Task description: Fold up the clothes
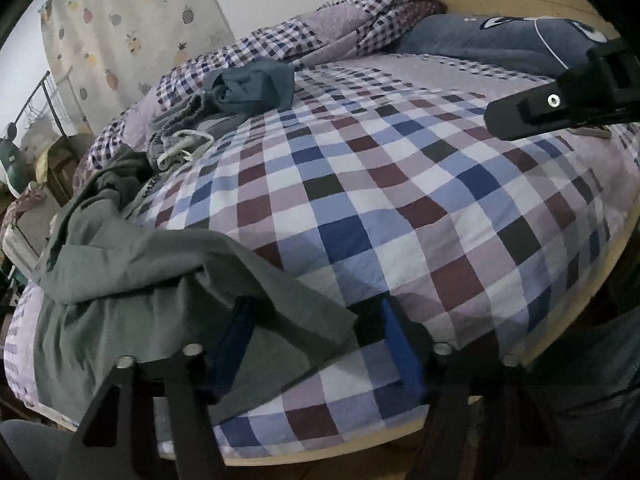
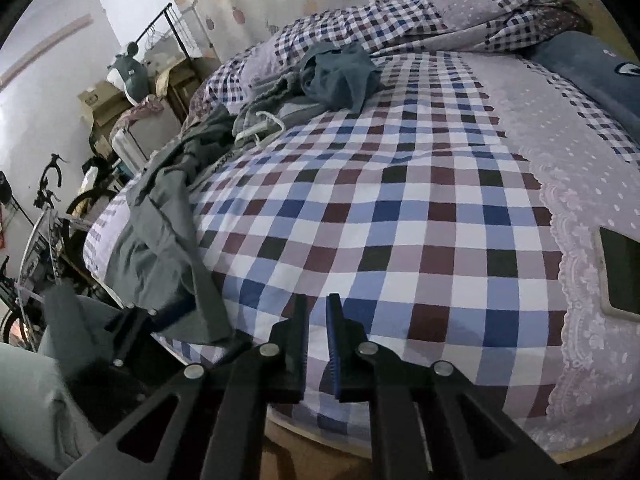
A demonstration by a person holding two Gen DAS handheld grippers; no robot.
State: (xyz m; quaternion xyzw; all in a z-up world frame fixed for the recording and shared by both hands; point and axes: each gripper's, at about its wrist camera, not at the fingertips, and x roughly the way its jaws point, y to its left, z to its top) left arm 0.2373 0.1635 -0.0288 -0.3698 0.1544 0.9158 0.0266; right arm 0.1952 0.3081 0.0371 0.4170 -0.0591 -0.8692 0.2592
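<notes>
Left hand-held gripper [image 1: 316, 344]: its blue-padded fingers stand wide apart at the near edge of the bed. The left finger lies under a fold of the grey-green garment; whether it touches the cloth cannot be told. Nothing is pinched between the two fingers.

Right hand-held gripper [image 2: 318, 344]: fingers drawn almost together, a thin gap between the pads, with only the checked sheet behind them. It grasps nothing. In the left wrist view it shows as a black bar at the right edge.

Grey-green garment [image 1: 132, 272]: crumpled along the left side of the bed, one corner spread toward the near edge and draped over the left gripper's finger.

Grey shorts [image 1: 176, 140]: bunched farther back on the left side, white drawstring lying loose on top.

Blue-grey garment [image 1: 256, 84]: heaped beyond the shorts, against the rolled quilt.

Bed [image 2: 400, 208]: covered by a checked sheet in blue, maroon, white and lilac; its middle is flat.

Quilt [image 1: 320, 28]: small-checked, rolled along the far side.

Pillow [image 1: 500, 40]: dark blue, at the head beside the wooden headboard.

Phone [image 2: 620, 272]: lying flat on the lilac lace border at the right edge.

Bicycle [image 2: 44, 216]: standing on the floor left of the bed.
</notes>
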